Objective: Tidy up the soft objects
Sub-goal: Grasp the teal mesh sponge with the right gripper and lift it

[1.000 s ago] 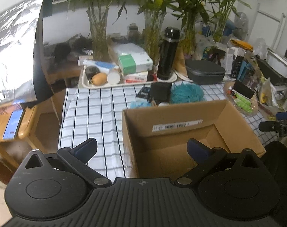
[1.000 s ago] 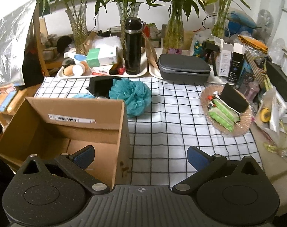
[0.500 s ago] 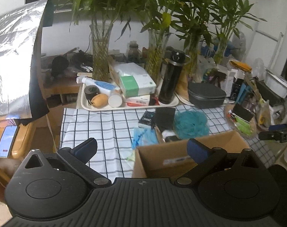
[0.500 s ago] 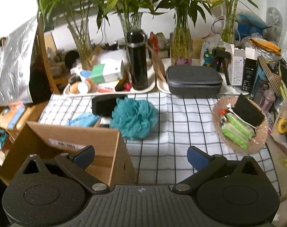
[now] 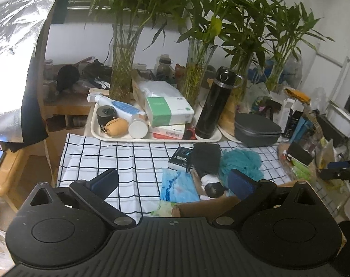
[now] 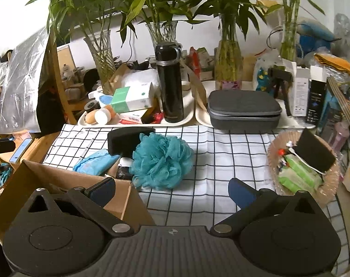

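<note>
None of the soft things sit boxed yet: teal loofah, black sponge and blue cloth lie on the table beside the cardboard box; both the left hand-held gripper and the right hand-held gripper gape empty.

Two matte-black handheld grippers are seen: the left gripper and right gripper, each fitted with blue-padded fingers, silver pivot screws, round side discs and ribbed housings.
</note>
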`<state>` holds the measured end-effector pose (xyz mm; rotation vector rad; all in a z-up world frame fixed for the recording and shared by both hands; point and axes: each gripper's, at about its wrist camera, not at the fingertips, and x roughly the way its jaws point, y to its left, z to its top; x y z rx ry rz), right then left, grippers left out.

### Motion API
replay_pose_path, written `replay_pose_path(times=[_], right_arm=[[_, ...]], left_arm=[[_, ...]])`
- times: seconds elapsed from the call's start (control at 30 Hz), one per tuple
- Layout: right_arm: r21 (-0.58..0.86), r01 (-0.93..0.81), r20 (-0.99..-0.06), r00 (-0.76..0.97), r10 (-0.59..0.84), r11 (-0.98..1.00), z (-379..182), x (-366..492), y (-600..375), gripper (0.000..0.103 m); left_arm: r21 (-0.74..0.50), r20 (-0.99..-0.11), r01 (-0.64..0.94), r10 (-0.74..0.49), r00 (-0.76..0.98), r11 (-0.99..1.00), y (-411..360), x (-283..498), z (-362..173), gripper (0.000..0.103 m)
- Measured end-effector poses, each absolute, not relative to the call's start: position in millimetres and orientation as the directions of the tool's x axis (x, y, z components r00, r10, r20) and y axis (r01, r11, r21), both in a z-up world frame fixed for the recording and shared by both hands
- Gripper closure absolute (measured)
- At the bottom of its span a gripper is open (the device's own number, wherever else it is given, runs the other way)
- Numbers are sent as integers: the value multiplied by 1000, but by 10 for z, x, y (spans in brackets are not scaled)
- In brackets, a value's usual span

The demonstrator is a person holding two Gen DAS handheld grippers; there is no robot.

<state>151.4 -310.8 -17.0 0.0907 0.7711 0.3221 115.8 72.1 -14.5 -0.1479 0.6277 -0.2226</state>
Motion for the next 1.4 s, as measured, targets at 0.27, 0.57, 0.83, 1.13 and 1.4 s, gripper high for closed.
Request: replay_pose_path(times=[0.27,0.57,0.83,1.13,1.4], right_arm=[[270,-293,-635,661,399,917,-358,1849,-3137,0],[341,-275,-651,621,437,899,-775,2396,-3114,0],[472,-236,-651,556,517,849,-1250,2729,-3077,8],[573,-153,-661,495,564,805,-1597,3046,-3017,10],[680,-113,-638,395,661,724,-1838,3160,-2920,36]], left_arm=[[-228,-550,139,-246,798,964,823,1214,-304,0],[-264,-539,137,-264,800,955,884,1241,-387,0],[-287,-550,146,-287,784,947,859,1275,-441,0],[-293,-547,158,-301,781,943,835,1305,-464,0],[-311,-547,157,-312,777,937,847,1315,-468,0]])
